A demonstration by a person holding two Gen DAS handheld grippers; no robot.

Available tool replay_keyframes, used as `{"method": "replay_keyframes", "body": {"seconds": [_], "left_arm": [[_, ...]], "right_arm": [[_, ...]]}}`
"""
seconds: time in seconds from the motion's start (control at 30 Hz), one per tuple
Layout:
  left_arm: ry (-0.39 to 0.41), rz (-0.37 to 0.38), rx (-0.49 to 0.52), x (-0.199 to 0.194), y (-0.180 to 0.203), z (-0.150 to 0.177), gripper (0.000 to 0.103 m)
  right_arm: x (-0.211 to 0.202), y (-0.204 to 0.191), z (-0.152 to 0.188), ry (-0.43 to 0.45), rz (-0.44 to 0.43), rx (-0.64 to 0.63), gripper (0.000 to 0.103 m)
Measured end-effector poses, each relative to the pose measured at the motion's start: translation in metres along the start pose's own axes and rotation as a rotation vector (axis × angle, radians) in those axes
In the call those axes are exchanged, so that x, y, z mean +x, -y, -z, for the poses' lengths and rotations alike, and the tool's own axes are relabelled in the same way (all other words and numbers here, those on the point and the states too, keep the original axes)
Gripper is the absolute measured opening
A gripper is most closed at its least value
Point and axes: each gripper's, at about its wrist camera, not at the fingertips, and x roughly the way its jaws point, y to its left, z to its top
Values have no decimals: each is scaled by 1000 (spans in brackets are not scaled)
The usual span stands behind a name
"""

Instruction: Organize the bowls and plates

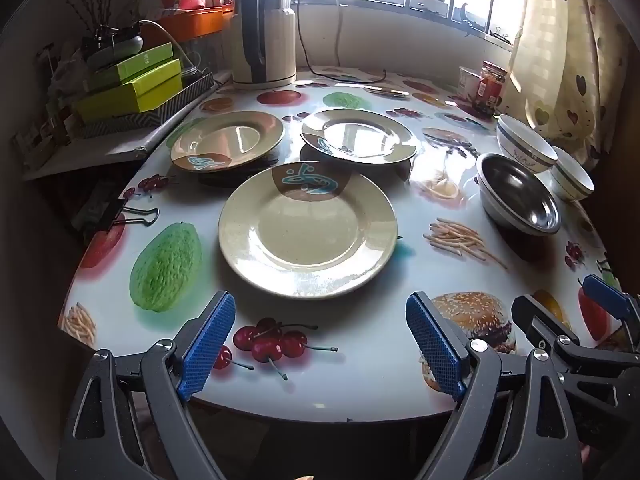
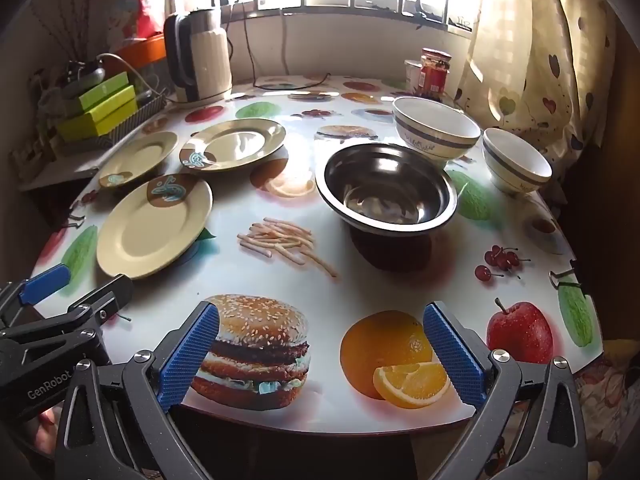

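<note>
Three cream plates lie apart on the table: a near plate (image 1: pixel 307 236) (image 2: pixel 154 226), a far left plate (image 1: pixel 228 141) (image 2: pixel 138 158) and a far right plate (image 1: pixel 356 135) (image 2: pixel 233 144). A steel bowl (image 1: pixel 518 194) (image 2: pixel 386 188) stands to the right, with a large white bowl (image 1: pixel 526 143) (image 2: pixel 436 128) and a small white bowl (image 1: pixel 572 179) (image 2: pixel 516 160) behind it. My left gripper (image 1: pixel 322 344) is open and empty, just short of the near plate. My right gripper (image 2: pixel 322 354) is open and empty at the table's front edge, well short of the steel bowl.
A kettle (image 1: pixel 264 34) (image 2: pixel 198 56) with its cord stands at the back. A red jar (image 2: pixel 435 70) and a white cup (image 2: pixel 412 74) stand at the back right by the curtain. Green boxes (image 1: pixel 132 84) sit on a side shelf at the left. Binder clips (image 1: pixel 120 214) grip the table edge.
</note>
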Motion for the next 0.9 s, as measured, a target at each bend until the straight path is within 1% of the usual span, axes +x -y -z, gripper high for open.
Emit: {"method": "replay_keyframes", "body": {"seconds": [0.03, 0.17, 0.3, 0.43, 0.6, 0.73, 0.9], "left_arm": [[-13, -5, 8, 2, 4, -3, 88], [-17, -5, 8, 3, 5, -4, 88], [-25, 11, 7, 2, 5, -2, 88], [-23, -3, 5, 2, 4, -3, 88], [-18, 26, -14, 3, 0, -5, 88], [-7, 7, -12, 3, 1, -6, 88], [-2, -6, -11, 3, 0, -7, 88]], "right_arm": [[0, 1, 0, -1, -1, 0, 103], [-1, 2, 1, -2, 2, 6, 103], [2, 3, -2, 5, 2, 6, 103], [2, 8, -4, 16, -12, 26, 103], [8, 8, -4, 5, -17, 31, 103], [6, 7, -4, 29, -28, 21, 103], [7, 6, -4, 28, -35, 14, 103]]}}
